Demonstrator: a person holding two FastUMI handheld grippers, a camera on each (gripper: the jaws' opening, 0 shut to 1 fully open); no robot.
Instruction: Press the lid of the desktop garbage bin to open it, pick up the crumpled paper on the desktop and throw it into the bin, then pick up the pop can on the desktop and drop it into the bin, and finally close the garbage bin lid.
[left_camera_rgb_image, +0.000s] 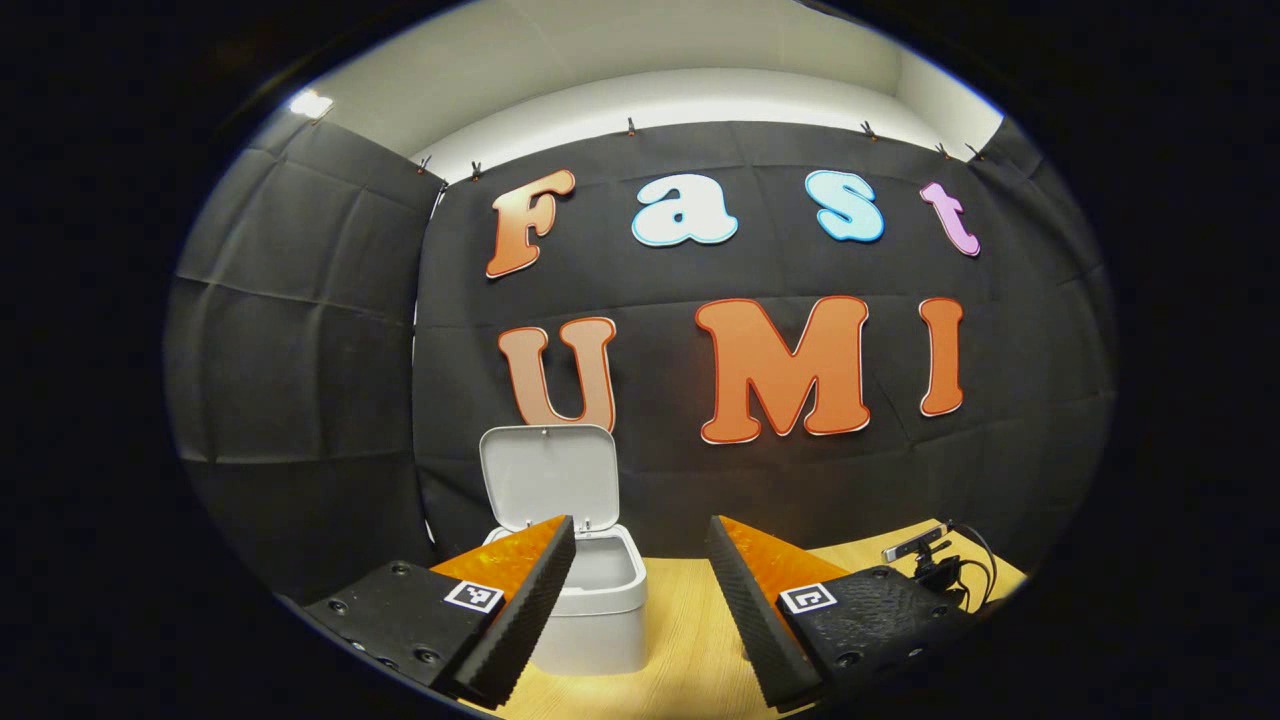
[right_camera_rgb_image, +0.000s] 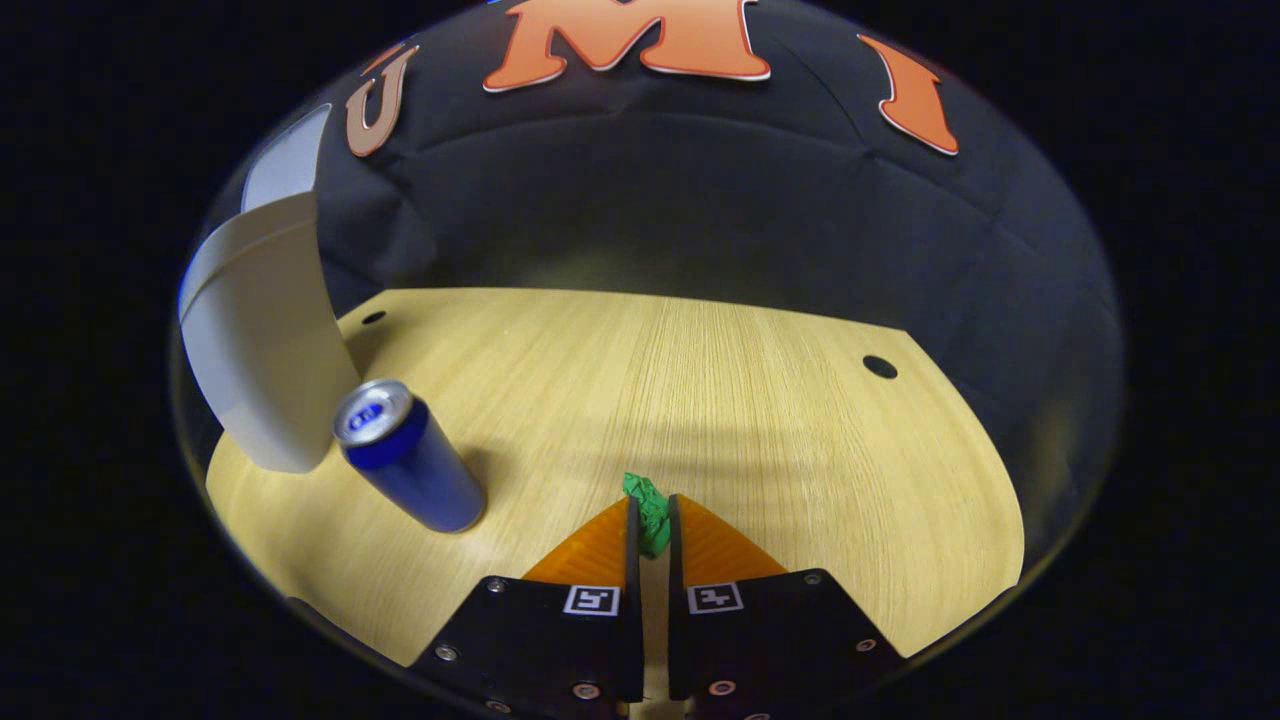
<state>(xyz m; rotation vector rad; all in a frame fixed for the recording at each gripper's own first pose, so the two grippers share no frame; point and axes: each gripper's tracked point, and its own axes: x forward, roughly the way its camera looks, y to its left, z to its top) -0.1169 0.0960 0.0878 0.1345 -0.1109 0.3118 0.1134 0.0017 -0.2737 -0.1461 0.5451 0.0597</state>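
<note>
Pinching green crumpled paper (right_camera_rgb_image: 648, 508) between its fingers, right hand-held gripper (right_camera_rgb_image: 652, 520).

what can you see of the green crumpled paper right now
The crumpled paper is a small bright green wad, creased and irregular. In the right gripper view it sits pinched between the two fingers of the right claw, which are closed on it, with its top poking out past the tips. It is over the wooden desktop; whether it touches the wood is unclear.
</note>
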